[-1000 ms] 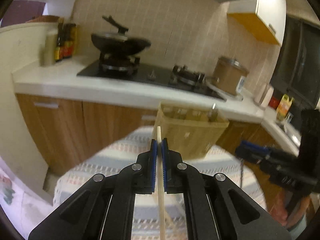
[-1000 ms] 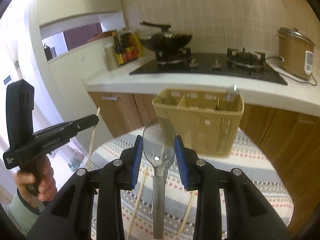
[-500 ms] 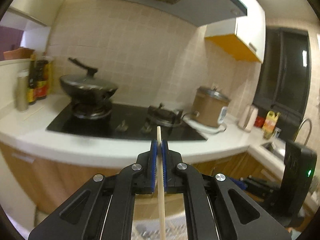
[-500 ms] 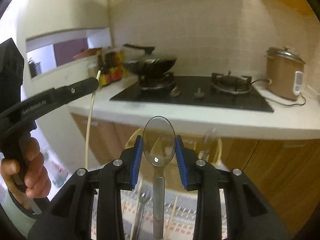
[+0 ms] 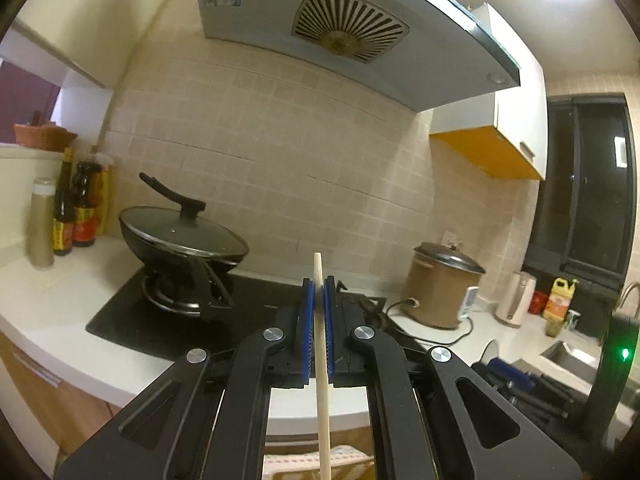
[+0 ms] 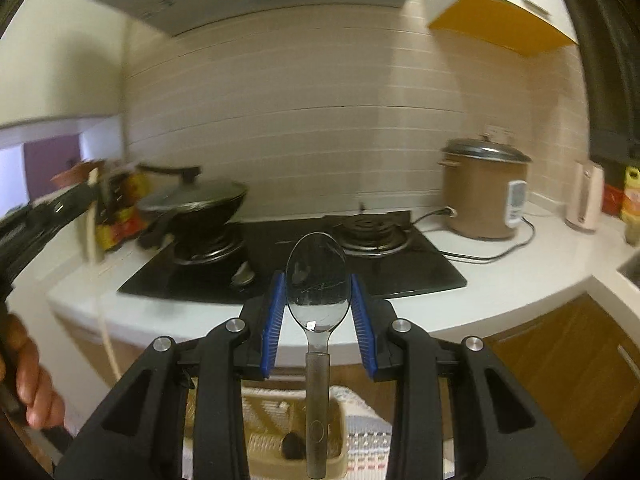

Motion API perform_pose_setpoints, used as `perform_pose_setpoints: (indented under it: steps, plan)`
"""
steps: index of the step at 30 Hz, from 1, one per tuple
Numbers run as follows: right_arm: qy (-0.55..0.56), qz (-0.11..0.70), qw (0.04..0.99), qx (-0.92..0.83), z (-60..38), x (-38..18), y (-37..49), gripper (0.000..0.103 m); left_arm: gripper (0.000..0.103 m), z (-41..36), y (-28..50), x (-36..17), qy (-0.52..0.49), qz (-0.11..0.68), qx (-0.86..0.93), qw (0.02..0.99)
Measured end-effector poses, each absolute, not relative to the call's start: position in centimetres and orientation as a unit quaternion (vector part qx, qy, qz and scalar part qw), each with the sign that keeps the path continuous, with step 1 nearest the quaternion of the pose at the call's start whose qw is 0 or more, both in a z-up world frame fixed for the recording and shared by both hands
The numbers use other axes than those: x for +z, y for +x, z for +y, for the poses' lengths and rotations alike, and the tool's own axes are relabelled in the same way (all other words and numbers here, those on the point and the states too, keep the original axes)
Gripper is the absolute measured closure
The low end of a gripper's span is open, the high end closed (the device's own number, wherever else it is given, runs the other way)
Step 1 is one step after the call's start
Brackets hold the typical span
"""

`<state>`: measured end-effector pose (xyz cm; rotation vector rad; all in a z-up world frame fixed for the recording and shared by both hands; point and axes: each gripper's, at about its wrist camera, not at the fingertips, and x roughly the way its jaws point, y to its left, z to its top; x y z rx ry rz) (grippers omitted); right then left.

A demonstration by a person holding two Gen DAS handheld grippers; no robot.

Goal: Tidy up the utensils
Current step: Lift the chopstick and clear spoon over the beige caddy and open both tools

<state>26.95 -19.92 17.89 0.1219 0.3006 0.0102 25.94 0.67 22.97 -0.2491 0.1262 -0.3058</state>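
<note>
Both claws have risen above the basket [image 6: 296, 432]. The left claw [image 5: 319, 304] clamps a pale wooden chopstick [image 5: 321, 360]. The right claw [image 6: 318, 312] clamps a shiny steel spoon [image 6: 317, 320], bowl up.

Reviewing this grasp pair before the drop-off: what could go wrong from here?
1. The right gripper pinches the spoon by the rounded bowl edges, handle hanging down; it may pivot or slip out.
2. The left gripper clamps a thin chopstick with most of its length below the pads, so it could swing and miss the basket.
3. The basket sits at the frame's bottom edge, partly hidden, which makes aiming harder.
</note>
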Motion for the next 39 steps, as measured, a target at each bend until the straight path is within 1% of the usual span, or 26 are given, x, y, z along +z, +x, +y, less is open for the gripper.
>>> perform_pose_setpoints:
  steps: [4,12,15,21,26,33,39]
  plan:
    - [0.088,0.161,0.983,0.008,-20.4,16.7,28.8,0.074,0.100,0.4,26.9,21.5,-0.116,0.061,-0.147,0.980]
    - [0.069,0.149,0.986,-0.009,-19.5,14.8,29.3,0.073,0.100,-0.6,28.5,18.0,-0.093,0.065,-0.168,0.979]
    - [0.065,0.147,0.987,-0.013,-19.4,14.3,29.6,0.073,0.100,-0.6,28.6,17.0,-0.089,0.051,-0.157,0.982]
    - [0.043,0.132,0.989,-0.045,-18.9,13.4,29.2,0.073,0.100,0.1,29.1,16.0,-0.103,0.056,-0.162,0.980]
    - [0.067,0.140,0.987,-0.032,-19.3,12.7,29.4,0.073,0.100,0.0,28.7,15.0,-0.096,0.063,-0.164,0.980]
    - [0.069,0.135,0.988,-0.033,-19.1,11.8,29.2,0.073,0.100,0.7,28.5,14.1,-0.105,0.077,-0.172,0.976]
    - [0.069,0.159,0.985,-0.019,-19.0,10.7,28.6,0.073,0.100,1.7,27.5,13.5,-0.107,0.100,-0.191,0.970]
